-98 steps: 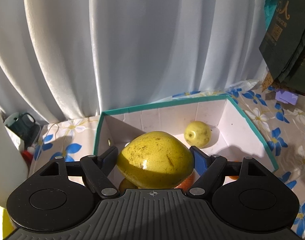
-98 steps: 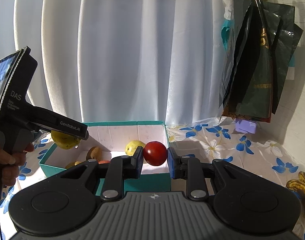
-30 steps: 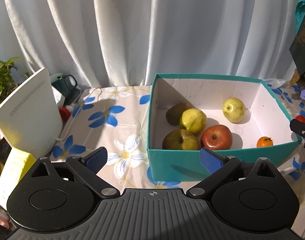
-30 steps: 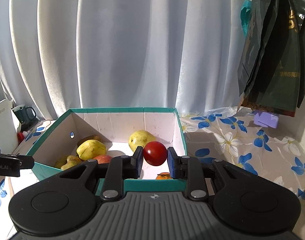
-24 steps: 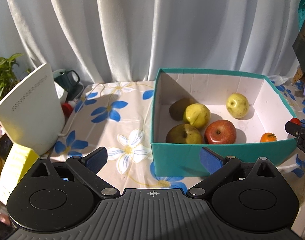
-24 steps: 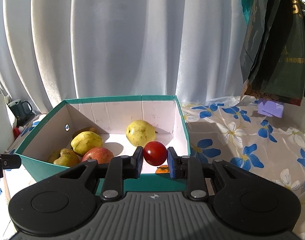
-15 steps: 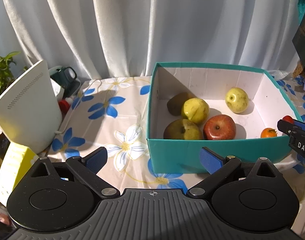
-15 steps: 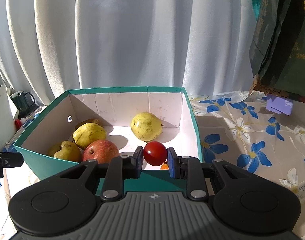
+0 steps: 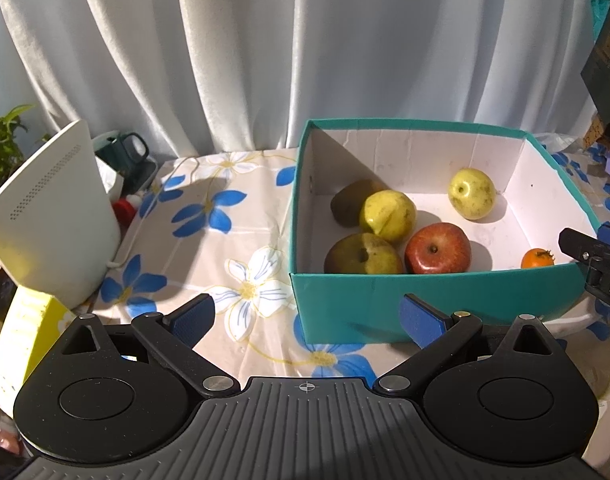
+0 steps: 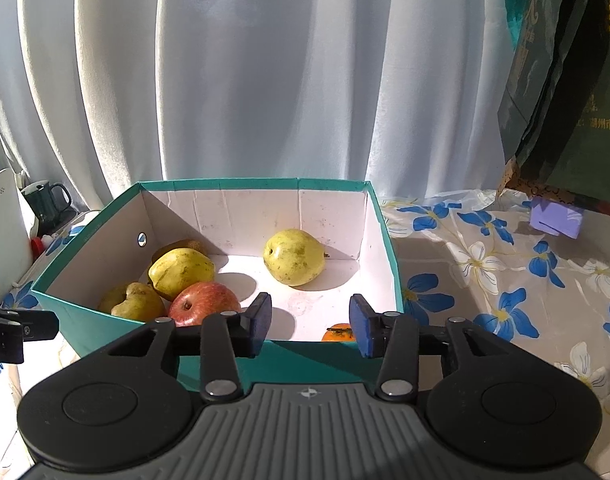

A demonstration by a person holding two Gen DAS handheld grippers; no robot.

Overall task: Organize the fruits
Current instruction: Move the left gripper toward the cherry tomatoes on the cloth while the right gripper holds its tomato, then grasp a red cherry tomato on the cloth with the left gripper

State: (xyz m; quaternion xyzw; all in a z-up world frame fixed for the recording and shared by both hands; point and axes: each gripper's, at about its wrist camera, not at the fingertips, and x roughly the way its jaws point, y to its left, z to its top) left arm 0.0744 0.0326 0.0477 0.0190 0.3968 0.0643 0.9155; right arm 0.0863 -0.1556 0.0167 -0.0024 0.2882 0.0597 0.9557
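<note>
A teal box (image 9: pixel 425 280) with a white inside holds a red apple (image 9: pixel 437 248), several yellow and green pears, among them one alone at the back (image 9: pixel 471 194), and a small orange fruit (image 9: pixel 537 258). My left gripper (image 9: pixel 307 318) is open and empty in front of the box's near left corner. My right gripper (image 10: pixel 311 320) hangs over the box's (image 10: pixel 265 182) near right wall; its jaws are opening with nothing between them. Below it lie the orange fruit (image 10: pixel 337 332) and the apple (image 10: pixel 203 304). No small red fruit shows in either view.
On the floral tablecloth (image 9: pixel 225 216), a white device (image 9: pixel 53 216), a dark mug (image 9: pixel 125 156) and a yellow box (image 9: pixel 25 328) stand left of the teal box. Dark bags (image 10: pixel 565 100) hang at the right above a purple block (image 10: pixel 557 216). White curtains close off the back.
The right jaws have spread apart and the small red fruit they held is gone from between them. The left gripper, which earlier held a large pear, stays open and still.
</note>
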